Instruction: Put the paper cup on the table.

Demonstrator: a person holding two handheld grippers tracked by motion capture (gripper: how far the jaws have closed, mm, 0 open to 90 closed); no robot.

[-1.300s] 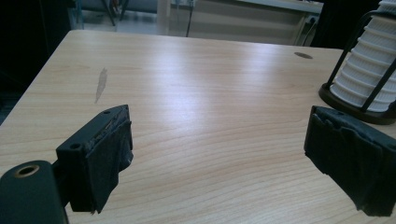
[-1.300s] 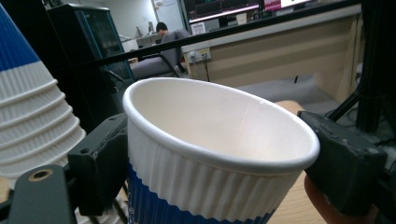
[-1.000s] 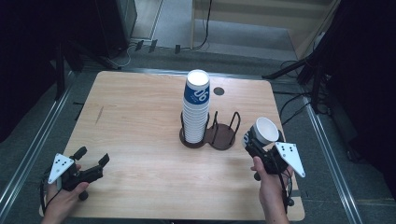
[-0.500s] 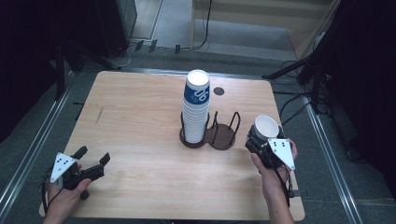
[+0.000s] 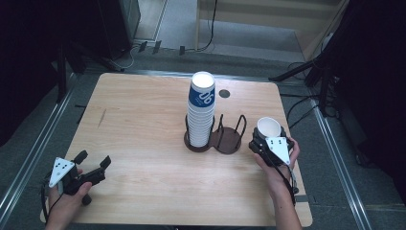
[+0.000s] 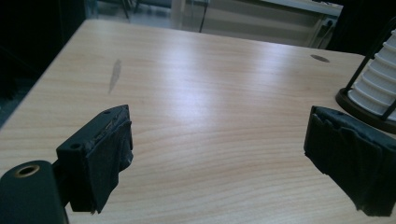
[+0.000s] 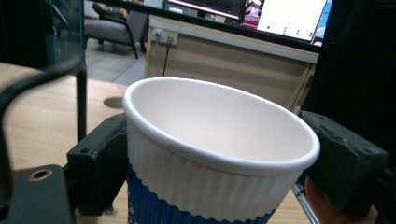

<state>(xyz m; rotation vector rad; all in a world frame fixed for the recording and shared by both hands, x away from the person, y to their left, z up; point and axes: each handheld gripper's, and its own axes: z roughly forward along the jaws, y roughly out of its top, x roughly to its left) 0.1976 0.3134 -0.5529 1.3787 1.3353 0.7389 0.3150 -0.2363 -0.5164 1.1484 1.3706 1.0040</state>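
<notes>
A tall stack of white and blue paper cups stands in one ring of a dark wire cup holder at the table's middle. My right gripper is shut on a single paper cup, upright, just right of the holder. In the right gripper view that cup sits squeezed between both black pads, its white inside bare. My left gripper rests open near the front left corner, nothing between its fingers. The left gripper view has the cup stack at far right.
The wooden table has a dark round hole behind the stack and a faint grey mark at left. Metal rails and cables run along both table sides. The holder's second ring holds nothing.
My right gripper with the cup has shifted slightly left toward the holder and turned, its grey plate now facing up. The left gripper has barely moved.
</notes>
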